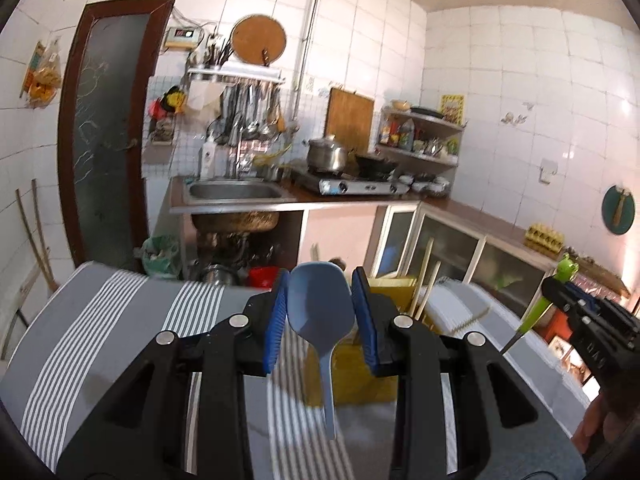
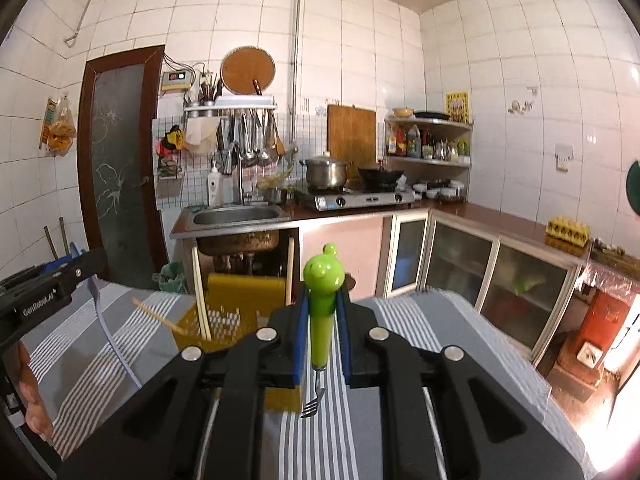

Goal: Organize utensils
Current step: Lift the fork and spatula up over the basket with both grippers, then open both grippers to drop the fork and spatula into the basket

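Only the right wrist view is showing the fork's tines; the left gripper (image 1: 320, 312) is clasping the blue spoon (image 1: 320, 308) bowl-up, the right gripper (image 2: 323, 320) is pinching the green fork (image 2: 322, 300), both above the striped surface (image 1: 120, 312) near the yellow caddy (image 2: 224, 312).

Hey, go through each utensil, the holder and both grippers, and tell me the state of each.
Left gripper: shut on blue spoon.
Blue spoon: held, bowl up.
Right gripper: shut on green fork.
Green fork: held, tines down.
Yellow utensil holder: upright, holding chopsticks.
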Demonstrator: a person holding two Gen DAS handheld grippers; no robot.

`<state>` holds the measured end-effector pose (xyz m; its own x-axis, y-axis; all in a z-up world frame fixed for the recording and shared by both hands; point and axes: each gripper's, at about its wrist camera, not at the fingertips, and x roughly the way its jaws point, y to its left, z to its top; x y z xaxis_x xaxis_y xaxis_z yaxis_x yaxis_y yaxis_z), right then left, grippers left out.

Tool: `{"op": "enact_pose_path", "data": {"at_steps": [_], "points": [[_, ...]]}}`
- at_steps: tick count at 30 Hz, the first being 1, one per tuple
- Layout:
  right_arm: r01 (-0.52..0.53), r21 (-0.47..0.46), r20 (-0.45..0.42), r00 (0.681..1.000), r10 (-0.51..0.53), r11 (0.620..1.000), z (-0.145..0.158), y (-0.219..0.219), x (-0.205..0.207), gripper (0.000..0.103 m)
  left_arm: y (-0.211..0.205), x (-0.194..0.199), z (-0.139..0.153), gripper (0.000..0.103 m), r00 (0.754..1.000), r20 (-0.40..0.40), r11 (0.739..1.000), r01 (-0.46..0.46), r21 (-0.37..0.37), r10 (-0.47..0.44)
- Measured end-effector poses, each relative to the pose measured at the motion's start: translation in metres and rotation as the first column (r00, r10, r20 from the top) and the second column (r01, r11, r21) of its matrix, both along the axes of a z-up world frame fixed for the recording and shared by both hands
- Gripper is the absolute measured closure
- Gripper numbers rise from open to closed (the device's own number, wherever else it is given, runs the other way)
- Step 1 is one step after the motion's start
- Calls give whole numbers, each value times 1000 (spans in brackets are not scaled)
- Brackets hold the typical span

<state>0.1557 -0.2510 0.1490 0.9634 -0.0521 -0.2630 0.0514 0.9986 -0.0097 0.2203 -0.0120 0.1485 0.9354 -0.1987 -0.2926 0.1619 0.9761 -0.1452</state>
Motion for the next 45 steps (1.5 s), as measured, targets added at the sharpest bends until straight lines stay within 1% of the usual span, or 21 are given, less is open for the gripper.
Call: {"op": "enact_pose_path", "data": {"at_steps": [4, 9, 12, 15, 19, 20, 23, 26, 30, 32, 36, 42, 45], "points": [[-22, -15, 34, 999, 22, 1000, 25, 6, 9, 89, -10, 11, 27, 72, 998, 53, 1000, 17, 11, -17], [-45, -25, 83, 995, 46, 999, 61, 18, 18, 89, -29, 25, 57, 72, 990, 139, 998, 25, 56, -33], [-47, -25, 83, 995, 48, 999, 70, 23, 36, 89, -36, 42, 64, 72, 989, 142, 999, 27, 38, -32], [-54, -4, 63, 997, 54, 999, 69, 25, 54, 89, -41, 55, 62, 72, 988, 148, 999, 28, 34, -32], [-50, -1, 46, 998, 50, 999, 62, 23, 67, 89, -43, 68, 47, 72, 991, 133, 999, 22, 44, -28], [-45, 2, 50, 998, 45, 999, 62, 20, 67, 89, -41, 69, 41, 72, 991, 130, 999, 21, 47, -27], [-44, 23, 58, 997, 43, 999, 66, 13, 68, 89, -38, 76, 35, 72, 992, 122, 998, 9, 58, -16], [-59, 50, 67, 996, 56, 997, 68, 11, 64, 89, -34, 84, 34, 72, 995, 103, 999, 13, 33, -17], [-59, 44, 117, 992, 54, 997, 81, 14, 54, 89, -31, 85, 33, 72, 994, 109, 999, 4, 41, -9], [-62, 34, 124, 991, 58, 997, 86, 18, 54, 89, -32, 86, 33, 72, 994, 108, 999, 3, 49, -8], [-61, -10, 85, 995, 61, 998, 79, 32, 70, 89, -37, 90, 30, 72, 994, 106, 999, 2, 50, -8], [-69, -19, -22, 997, 69, 997, 40, 33, 107, 89, -45, 108, 11, 72, 997, 75, 998, 4, 56, -9], [-80, -7, -80, 994, 79, 997, 22, 28, 119, 89, -48, 114, 0, 72, 998, 62, 998, 5, 60, -9]]}}
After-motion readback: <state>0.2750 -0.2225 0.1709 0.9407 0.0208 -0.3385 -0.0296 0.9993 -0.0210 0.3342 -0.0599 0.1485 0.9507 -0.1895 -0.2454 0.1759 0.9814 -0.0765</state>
